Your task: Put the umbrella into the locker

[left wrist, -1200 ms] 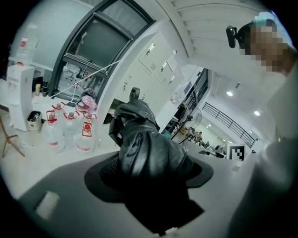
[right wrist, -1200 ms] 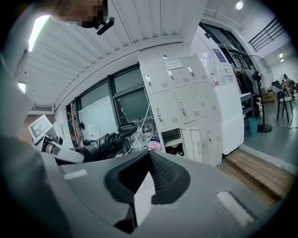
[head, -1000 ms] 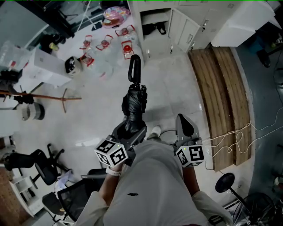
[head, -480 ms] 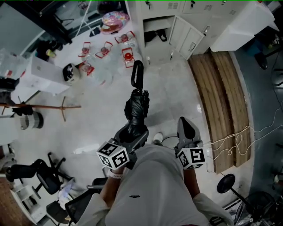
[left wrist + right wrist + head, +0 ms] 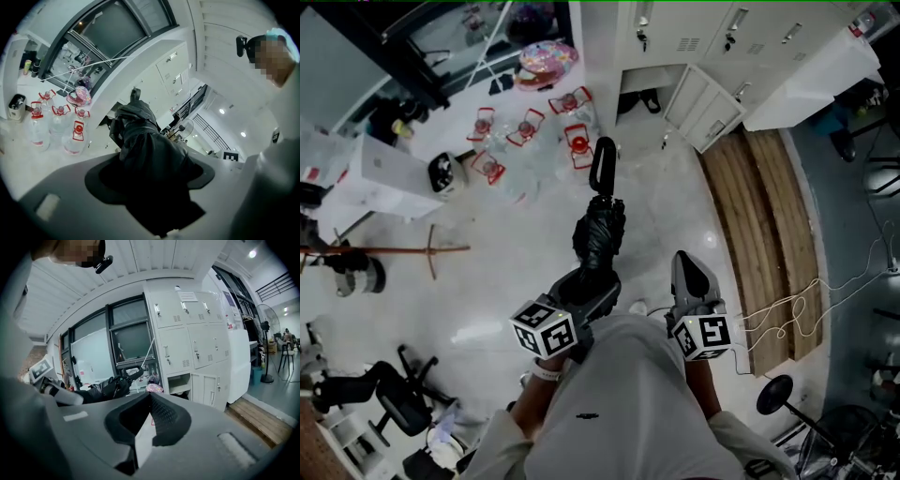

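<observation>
the left claw (image 5: 589,281) stays clamped on the folded black umbrella (image 5: 599,232), right claw (image 5: 690,267) shut and empty — both have come nearer the open locker (image 5: 649,80), so stowing it looks close

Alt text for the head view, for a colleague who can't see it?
From above: the left gripper grips a folded black umbrella, handle pointing toward the white locker ahead, one door open. The right gripper is shut and empty beside it.
</observation>
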A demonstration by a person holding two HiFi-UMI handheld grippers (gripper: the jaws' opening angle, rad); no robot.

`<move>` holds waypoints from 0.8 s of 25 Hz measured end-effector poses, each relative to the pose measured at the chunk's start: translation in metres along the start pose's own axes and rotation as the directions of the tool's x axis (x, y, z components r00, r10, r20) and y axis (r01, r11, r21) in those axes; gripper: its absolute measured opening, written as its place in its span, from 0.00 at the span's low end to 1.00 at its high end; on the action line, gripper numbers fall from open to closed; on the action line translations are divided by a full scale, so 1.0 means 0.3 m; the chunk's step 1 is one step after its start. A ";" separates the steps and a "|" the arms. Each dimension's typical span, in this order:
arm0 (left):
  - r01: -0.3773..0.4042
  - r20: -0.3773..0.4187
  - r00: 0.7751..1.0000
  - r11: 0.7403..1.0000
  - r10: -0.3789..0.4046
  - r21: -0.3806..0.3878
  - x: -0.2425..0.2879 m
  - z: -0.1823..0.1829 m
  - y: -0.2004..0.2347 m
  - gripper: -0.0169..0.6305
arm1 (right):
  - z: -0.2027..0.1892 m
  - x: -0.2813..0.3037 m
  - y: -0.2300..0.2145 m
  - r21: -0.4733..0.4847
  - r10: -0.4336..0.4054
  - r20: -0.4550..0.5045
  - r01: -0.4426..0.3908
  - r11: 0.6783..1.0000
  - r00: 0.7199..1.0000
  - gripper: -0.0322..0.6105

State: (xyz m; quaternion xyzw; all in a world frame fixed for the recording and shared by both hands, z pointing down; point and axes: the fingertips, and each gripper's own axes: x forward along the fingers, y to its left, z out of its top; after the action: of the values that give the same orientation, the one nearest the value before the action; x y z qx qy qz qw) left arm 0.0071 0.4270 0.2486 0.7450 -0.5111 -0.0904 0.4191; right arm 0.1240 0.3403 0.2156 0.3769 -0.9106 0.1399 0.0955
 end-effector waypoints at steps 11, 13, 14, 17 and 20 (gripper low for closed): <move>0.001 0.003 1.000 1.000 -0.001 -0.005 -0.167 0.230 0.278 0.56 | 0.056 0.291 0.271 -0.034 0.016 0.010 -0.016 0.999 1.000 0.05; 0.006 0.006 1.000 1.000 -0.006 0.002 -0.188 0.264 0.313 0.56 | 0.054 0.314 0.291 -0.022 -0.006 0.013 0.007 1.000 1.000 0.05; 0.011 0.006 1.000 1.000 -0.011 0.009 -0.199 0.280 0.327 0.56 | 0.051 0.323 0.299 -0.019 -0.018 0.014 0.019 1.000 1.000 0.05; 0.025 -0.006 1.000 0.999 -0.024 0.037 -0.214 0.314 0.360 0.56 | 0.039 0.345 0.311 -0.018 -0.052 0.012 0.052 0.998 0.999 0.05; 0.036 -0.033 0.999 0.999 -0.035 0.035 -0.202 0.320 0.381 0.56 | 0.023 0.346 0.298 -0.001 -0.089 0.005 0.089 0.996 0.996 0.05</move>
State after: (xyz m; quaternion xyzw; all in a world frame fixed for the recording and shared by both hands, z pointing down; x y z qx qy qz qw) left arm -0.1533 0.4123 0.2521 0.7625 -0.4926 -0.0768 0.4123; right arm -0.0126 0.3300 0.2217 0.4172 -0.8933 0.1341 0.0996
